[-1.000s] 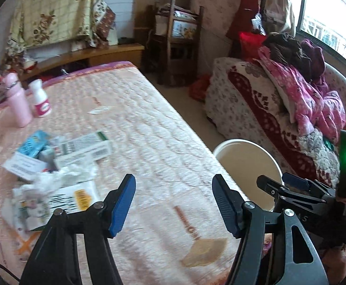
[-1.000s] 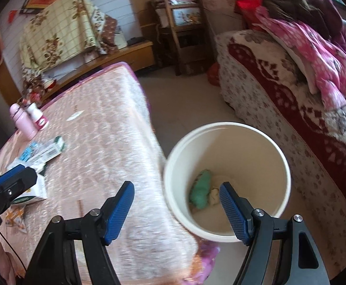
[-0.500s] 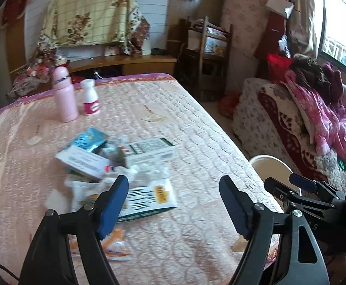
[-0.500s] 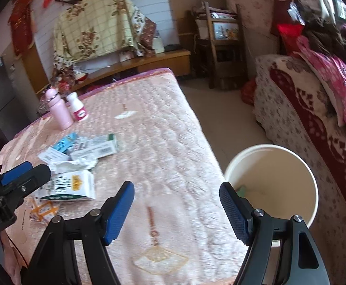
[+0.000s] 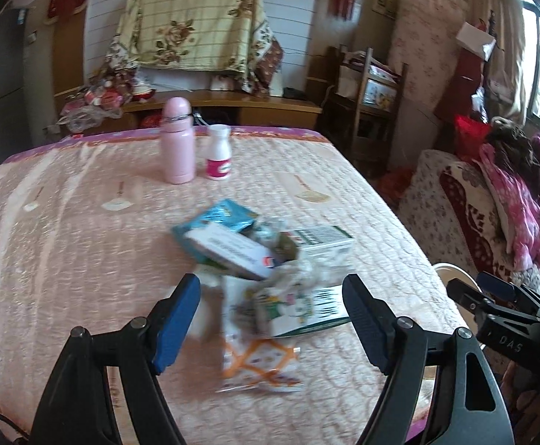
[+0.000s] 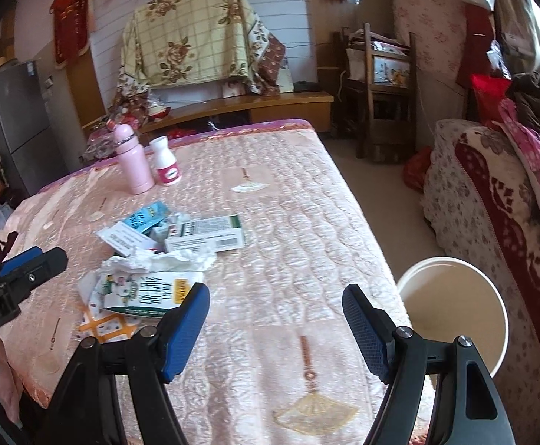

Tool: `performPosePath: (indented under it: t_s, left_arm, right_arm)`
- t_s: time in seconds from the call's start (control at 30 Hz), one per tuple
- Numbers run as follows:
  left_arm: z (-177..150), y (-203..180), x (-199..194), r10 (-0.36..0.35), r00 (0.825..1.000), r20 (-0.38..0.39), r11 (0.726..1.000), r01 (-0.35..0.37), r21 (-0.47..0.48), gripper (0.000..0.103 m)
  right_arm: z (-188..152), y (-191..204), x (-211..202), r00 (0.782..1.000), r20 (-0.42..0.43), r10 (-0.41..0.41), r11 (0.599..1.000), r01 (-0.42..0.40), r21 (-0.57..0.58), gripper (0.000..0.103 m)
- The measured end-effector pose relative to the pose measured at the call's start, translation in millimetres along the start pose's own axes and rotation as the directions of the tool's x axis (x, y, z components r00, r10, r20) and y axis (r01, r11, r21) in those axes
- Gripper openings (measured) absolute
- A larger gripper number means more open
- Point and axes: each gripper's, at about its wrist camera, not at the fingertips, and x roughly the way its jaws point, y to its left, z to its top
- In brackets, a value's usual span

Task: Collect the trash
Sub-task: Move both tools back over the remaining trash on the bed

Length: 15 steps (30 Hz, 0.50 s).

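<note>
Trash (image 5: 266,259) is heaped near the middle of the table (image 5: 84,244), which is covered by a pink quilted cloth: a blue packet (image 6: 147,217), a white box with a green stripe (image 6: 207,235), crumpled tissue (image 6: 166,259), a flattened carton (image 6: 144,294) and an orange-patterned wrapper (image 5: 259,365) lie overlapping. The left tool (image 5: 272,319) is held over the near edge of the heap with its blue pads spread; its jaws have just been opening, and the wrappers are seen between them but are not pinched. The right tool (image 6: 275,324) is held over bare cloth to the right of the heap, pads spread, with nothing between them. A cream bucket (image 6: 455,311) stands on the floor just beside the table's right edge. A pink bottle (image 5: 178,141) and a white bottle (image 5: 219,152) stand upright at the far end.
</note>
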Motion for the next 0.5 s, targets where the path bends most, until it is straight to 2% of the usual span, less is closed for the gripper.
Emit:
performPosePath:
  t_s: [0.3, 0.5]
  left_arm:
    - [-11, 67, -5, 0.067, 0.997, -0.029, 0.995, -0.069, -0.075, 0.080]
    - [-22, 95, 6, 0.115, 0.991, -0.070, 0.987, -0.122, -0.106, 0.080]
  right_arm:
    - [-4, 22, 10, 0.998, -0.031, 0.045, 0.998, -0.047, -0.038, 0.077]
    - [-12, 34, 24, 0.995, -0.074, 0.066, 0.996, -0.070, -0.057, 0.077]
